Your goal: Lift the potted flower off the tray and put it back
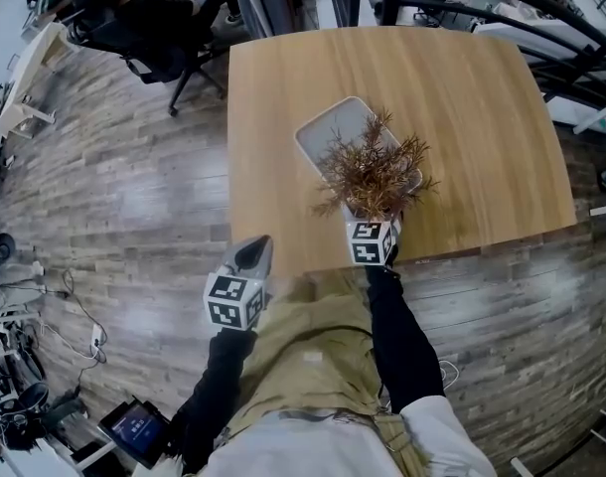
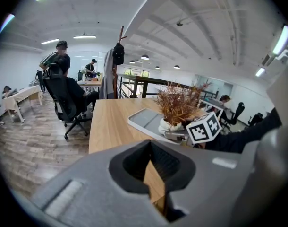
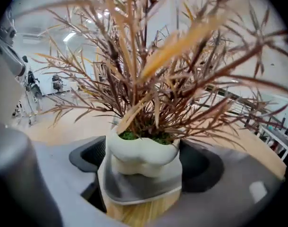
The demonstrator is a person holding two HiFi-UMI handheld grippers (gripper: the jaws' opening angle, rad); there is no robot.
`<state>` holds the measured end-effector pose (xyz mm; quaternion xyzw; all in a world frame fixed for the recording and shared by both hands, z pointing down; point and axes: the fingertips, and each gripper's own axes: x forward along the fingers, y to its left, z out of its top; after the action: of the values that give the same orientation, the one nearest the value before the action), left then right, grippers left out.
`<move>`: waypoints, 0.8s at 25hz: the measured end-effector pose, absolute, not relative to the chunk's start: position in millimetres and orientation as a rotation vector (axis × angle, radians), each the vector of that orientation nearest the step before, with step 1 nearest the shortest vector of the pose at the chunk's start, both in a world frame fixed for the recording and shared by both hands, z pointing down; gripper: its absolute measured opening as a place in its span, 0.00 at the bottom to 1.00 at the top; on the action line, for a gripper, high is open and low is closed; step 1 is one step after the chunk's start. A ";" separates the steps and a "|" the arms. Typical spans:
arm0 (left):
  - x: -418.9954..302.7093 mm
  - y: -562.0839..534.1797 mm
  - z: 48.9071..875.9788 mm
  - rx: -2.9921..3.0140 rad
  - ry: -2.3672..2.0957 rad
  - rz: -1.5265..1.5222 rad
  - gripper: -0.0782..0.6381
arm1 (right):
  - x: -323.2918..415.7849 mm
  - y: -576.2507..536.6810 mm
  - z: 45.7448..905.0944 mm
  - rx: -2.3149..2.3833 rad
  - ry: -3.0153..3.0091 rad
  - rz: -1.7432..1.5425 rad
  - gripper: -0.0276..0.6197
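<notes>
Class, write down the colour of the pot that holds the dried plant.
Off-white, a pale cream. The pot shows best in the right gripper view.

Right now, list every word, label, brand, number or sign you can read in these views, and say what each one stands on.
No readable text in any view.
Left cube on the left gripper: black-and-white square markers only, no letters or digits.
Right cube on the right gripper: the same.
Blue screen, lower left of the head view: too small to read.
Potted flower and tray: no print visible.
</notes>
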<state>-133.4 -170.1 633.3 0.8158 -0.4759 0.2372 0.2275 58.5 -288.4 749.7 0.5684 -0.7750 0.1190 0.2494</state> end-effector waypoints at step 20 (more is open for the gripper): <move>-62.3 -180.5 475.7 2.471 -1.289 0.448 0.11 | 81.9 -174.8 504.9 1.702 -2.183 0.273 0.05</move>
<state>-62.3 -180.5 475.7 0.8643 -0.4509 0.1566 0.1589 81.9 -174.8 504.9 0.6020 -0.7722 0.0966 0.1791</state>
